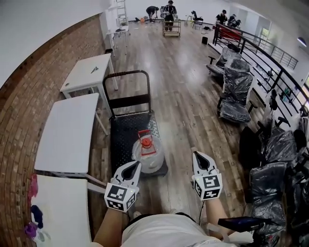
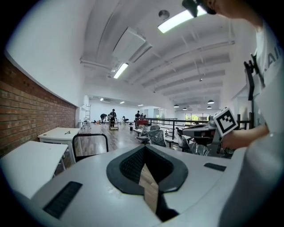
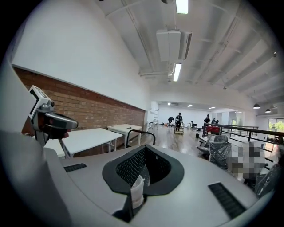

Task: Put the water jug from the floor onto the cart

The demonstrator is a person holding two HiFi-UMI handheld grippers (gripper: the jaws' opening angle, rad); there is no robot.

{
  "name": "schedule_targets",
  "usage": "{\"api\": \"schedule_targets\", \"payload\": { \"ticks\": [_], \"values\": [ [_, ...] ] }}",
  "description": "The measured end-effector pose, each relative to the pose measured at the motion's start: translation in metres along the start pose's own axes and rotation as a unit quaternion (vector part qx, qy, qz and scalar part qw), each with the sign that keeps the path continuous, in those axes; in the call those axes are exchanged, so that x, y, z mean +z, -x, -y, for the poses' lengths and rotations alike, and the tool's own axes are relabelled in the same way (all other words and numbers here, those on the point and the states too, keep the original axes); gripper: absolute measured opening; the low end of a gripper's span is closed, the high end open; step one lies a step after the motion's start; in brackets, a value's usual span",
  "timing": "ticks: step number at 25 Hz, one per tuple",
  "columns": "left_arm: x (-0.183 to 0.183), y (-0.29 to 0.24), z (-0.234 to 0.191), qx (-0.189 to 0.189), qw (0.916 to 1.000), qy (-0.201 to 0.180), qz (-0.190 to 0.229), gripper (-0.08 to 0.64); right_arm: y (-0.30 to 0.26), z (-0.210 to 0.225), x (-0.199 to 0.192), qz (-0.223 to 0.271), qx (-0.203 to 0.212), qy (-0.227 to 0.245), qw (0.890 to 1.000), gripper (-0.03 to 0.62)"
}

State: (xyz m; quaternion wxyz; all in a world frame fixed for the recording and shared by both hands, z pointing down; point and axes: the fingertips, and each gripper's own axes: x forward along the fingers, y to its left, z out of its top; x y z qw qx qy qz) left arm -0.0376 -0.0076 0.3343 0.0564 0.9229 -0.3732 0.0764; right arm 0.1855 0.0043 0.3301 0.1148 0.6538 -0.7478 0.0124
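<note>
The clear water jug (image 1: 147, 150), with a red cap and handle, stands upright on the near end of the black flat cart (image 1: 123, 129). The cart's push handle (image 1: 126, 73) rises at its far end. My left gripper (image 1: 131, 168) is shut and empty, hanging just this side of the jug and apart from it. My right gripper (image 1: 200, 157) is also shut and empty, to the right of the cart over the wooden floor. In the left gripper view the left gripper (image 2: 146, 166) points level across the room, with the cart's handle (image 2: 90, 135) beyond it. In the right gripper view the right gripper (image 3: 143, 170) points the same way.
White tables (image 1: 67, 130) line the brick wall left of the cart. Plastic-wrapped chairs (image 1: 236, 91) and dark wrapped bundles (image 1: 270, 159) stand along the railing on the right. Several people (image 1: 169, 12) are at the far end of the hall.
</note>
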Motion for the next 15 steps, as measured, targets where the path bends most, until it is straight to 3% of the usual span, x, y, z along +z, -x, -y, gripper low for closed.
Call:
{"api": "schedule_targets", "payload": {
  "ticks": [6,11,15],
  "values": [
    [0.009,0.032,-0.039,0.007,0.9998,0.005,0.019,0.0,-0.008,-0.056,0.019,-0.002,0.019,0.027,0.999,0.005],
    [0.008,0.037,-0.051,0.014,0.9989,0.033,0.029,0.001,-0.001,-0.063,0.02,-0.013,0.019,0.042,0.999,0.005],
    [0.01,0.038,-0.047,0.01,0.9987,0.033,0.038,0.0,0.007,-0.062,0.018,-0.019,0.016,0.051,0.998,0.005]
  ]
}}
